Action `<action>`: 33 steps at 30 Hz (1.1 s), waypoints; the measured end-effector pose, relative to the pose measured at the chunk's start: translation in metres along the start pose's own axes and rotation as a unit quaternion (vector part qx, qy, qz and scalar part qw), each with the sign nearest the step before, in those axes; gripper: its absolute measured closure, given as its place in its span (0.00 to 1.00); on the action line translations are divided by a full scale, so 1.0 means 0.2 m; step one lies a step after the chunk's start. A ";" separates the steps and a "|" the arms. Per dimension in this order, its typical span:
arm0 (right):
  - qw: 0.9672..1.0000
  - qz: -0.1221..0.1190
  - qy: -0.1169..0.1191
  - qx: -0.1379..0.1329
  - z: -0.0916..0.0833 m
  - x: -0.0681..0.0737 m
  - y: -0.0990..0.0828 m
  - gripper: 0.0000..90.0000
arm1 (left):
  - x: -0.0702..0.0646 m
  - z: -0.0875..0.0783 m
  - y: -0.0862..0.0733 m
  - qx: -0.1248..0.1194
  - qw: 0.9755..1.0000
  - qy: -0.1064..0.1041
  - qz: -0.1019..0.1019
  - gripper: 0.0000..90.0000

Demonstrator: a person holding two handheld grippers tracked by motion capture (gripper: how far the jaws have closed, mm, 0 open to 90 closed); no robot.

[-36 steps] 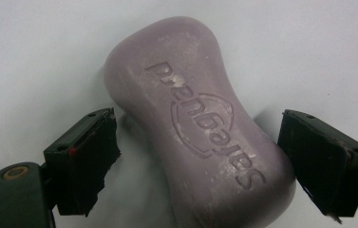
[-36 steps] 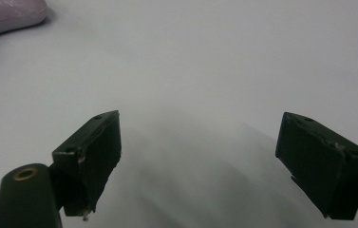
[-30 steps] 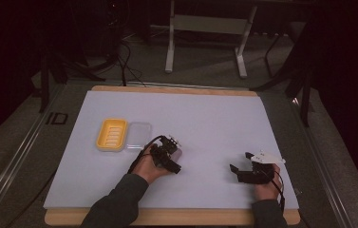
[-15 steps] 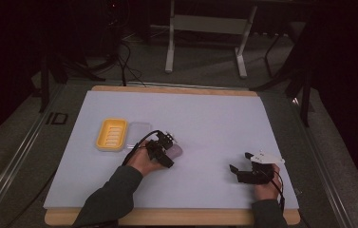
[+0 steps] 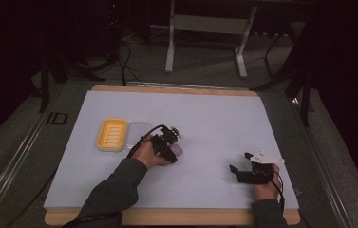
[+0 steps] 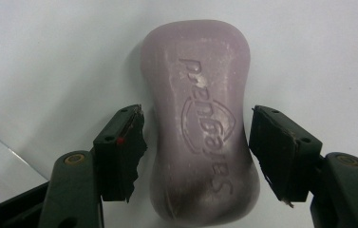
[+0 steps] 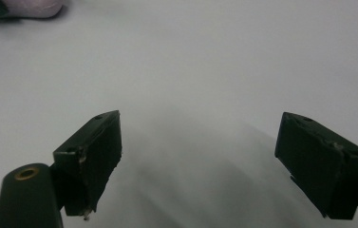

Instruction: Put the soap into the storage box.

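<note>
The right gripper (image 7: 198, 161) is held with its two black fingers (image 7: 93, 149) spread wide over the bare pale surface (image 7: 205, 61).

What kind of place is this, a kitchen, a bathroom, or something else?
Probably a lab or recording studio: a white table bearing just a soap bar and yellow soap dish, metal stand legs behind.

sleeves: dark green-grey, long
left tongs (image 6: 198, 156): black pads, one chipped, brass rivets
right tongs (image 5: 237, 167): black, grey three-cornered plate, trailing cable
</note>
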State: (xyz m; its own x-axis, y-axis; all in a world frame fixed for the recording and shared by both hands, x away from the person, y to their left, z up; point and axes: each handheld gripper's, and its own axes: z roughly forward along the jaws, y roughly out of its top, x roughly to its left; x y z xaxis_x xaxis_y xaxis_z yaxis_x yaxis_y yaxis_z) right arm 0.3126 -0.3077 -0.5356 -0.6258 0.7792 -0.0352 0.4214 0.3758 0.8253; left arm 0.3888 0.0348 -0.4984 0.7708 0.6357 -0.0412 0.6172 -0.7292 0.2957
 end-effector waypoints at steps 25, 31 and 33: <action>1.000 0.001 0.001 0.000 0.00 0.00 0.00 0.17 | -0.01 0.04 0.12 0.066 0.998 0.011 0.001 0.54; 1.000 0.001 0.002 0.000 0.00 0.00 0.00 0.17 | -0.02 0.04 0.13 0.073 0.997 0.014 0.009 0.55; 1.000 0.001 0.002 0.000 0.00 0.00 0.00 0.17 | -0.02 0.04 0.13 0.076 0.997 0.016 0.012 0.55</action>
State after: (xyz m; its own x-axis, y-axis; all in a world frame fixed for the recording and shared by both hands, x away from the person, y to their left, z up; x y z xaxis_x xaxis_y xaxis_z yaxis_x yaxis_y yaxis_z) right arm 0.3129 -0.3079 -0.5357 -0.6280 0.7776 -0.0319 0.4225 0.3751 0.8251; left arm 0.4028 0.0108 -0.4975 0.7824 0.6227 -0.0050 0.6165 -0.7734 0.1476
